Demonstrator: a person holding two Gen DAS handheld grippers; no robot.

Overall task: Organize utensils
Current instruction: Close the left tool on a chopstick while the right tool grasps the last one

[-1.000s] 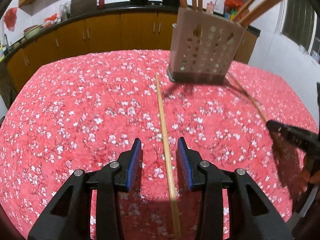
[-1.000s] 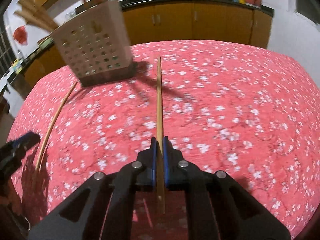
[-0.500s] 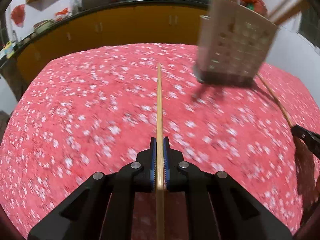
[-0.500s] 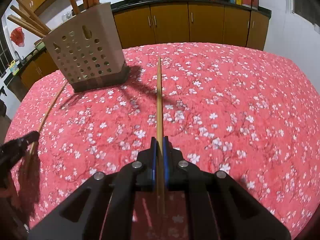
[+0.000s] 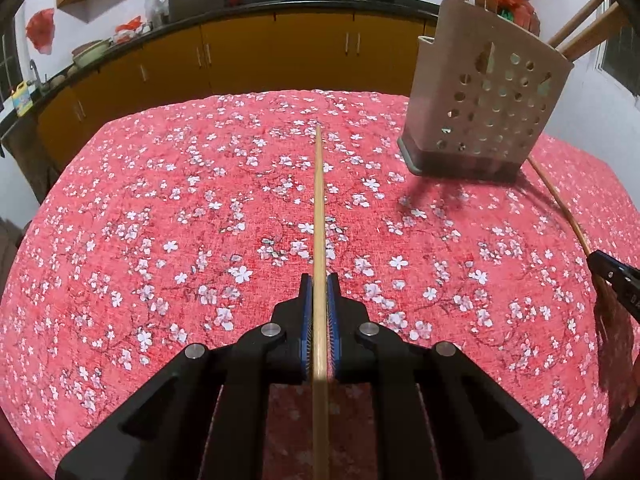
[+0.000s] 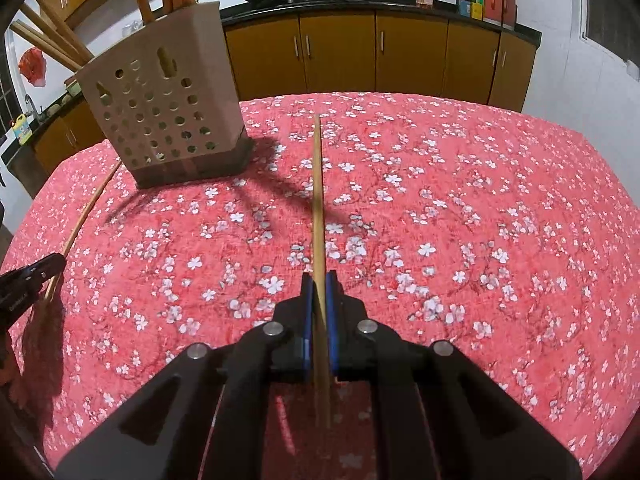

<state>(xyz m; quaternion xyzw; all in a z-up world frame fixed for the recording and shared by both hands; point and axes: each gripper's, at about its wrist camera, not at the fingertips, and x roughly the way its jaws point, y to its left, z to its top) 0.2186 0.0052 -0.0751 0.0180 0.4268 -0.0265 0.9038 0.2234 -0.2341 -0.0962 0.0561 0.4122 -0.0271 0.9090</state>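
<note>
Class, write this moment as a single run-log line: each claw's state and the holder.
left claw: shut on chopstick | right claw: shut on second chopstick | perforated utensil holder: upright on floral tablecloth, holding chopsticks

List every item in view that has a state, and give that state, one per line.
left tongs: shut on a chopstick
right tongs: shut on another chopstick
perforated utensil holder: upright on the floral tablecloth, holding several chopsticks
cabinet doors: closed
</note>
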